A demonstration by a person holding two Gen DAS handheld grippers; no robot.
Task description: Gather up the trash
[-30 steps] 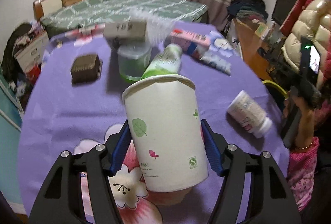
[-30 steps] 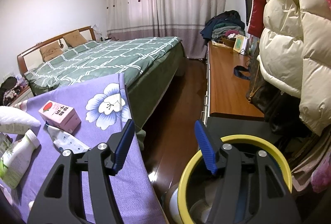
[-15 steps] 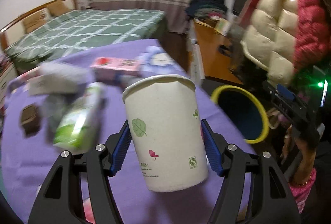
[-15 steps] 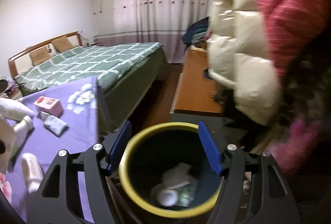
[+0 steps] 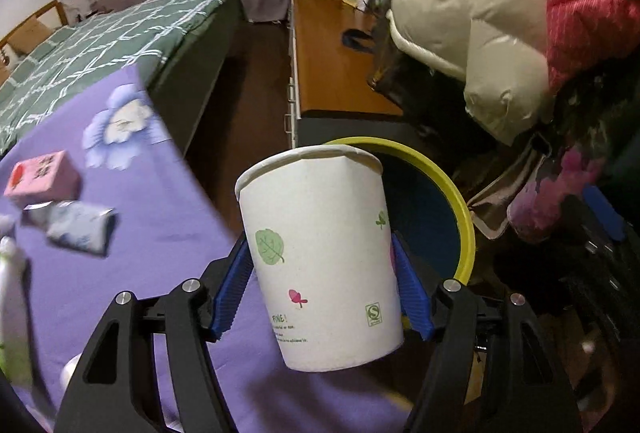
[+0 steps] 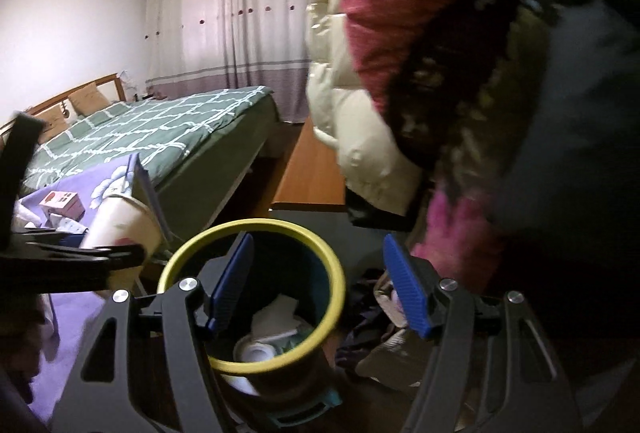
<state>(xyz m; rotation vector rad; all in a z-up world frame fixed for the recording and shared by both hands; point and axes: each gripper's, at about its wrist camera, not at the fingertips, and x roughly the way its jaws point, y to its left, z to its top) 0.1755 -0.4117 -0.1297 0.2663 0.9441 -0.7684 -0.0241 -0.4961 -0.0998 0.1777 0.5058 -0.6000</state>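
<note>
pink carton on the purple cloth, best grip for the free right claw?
Take the pink carton across its two long flat sides, coming from above with the right claw, which hangs open over the bin. It lies flat on the purple cloth, a boxy shape with parallel faces. A crumpled wrapper lies close beside it, so a low sideways approach looks crowded.

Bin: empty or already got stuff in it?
Not empty. The right wrist view looks into the bin and shows crumpled white paper and a roll-like item at the bottom.
</note>
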